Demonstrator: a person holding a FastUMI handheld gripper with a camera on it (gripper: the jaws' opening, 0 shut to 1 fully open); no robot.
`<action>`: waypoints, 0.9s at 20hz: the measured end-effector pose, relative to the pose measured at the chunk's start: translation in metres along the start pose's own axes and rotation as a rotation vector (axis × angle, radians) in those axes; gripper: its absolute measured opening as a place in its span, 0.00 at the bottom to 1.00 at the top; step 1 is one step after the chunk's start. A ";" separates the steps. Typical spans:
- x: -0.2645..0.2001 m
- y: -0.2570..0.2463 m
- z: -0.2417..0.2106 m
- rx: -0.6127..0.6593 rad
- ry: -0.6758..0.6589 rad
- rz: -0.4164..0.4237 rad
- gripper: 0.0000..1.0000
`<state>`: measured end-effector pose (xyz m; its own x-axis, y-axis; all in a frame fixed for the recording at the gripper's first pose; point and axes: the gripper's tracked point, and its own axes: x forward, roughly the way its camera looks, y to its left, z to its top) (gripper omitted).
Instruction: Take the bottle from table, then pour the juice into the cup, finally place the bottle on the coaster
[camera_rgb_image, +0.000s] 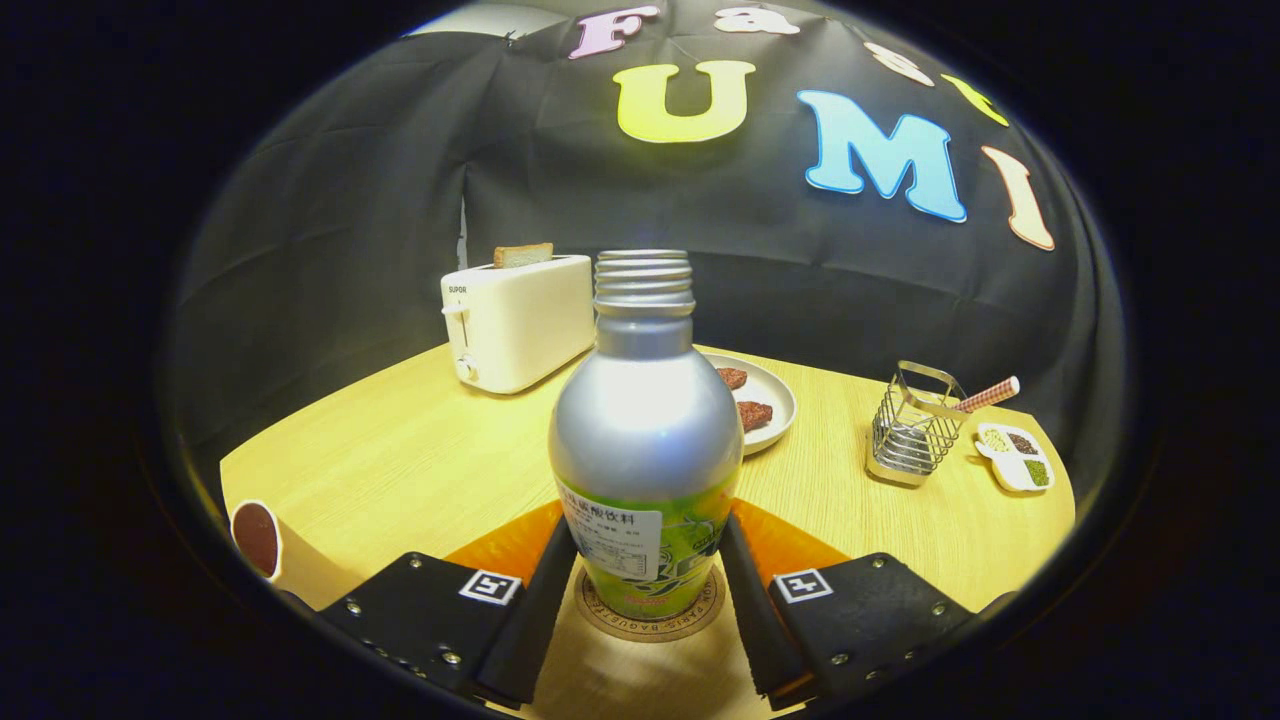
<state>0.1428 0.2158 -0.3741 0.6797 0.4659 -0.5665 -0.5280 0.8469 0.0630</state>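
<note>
Bottle (645, 430) upright on coaster (650, 615), claw (648, 580) gripping.

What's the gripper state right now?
Gripper: closed on the silver aluminium bottle with green label, which stands upright on the round cork coaster.

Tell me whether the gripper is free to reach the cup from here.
Probably not yet: the gripper has its jaws around the bottle standing on the coaster; the cup sits off to the left.
</note>
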 end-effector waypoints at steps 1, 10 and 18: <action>0.000 0.000 0.000 0.001 -0.001 0.000 0.78; -0.023 -0.009 0.016 0.026 -0.013 -0.045 0.98; -0.113 -0.007 0.076 0.056 -0.140 -0.055 0.98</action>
<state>0.1086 0.1774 -0.2478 0.7731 0.4461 -0.4510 -0.4615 0.8833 0.0826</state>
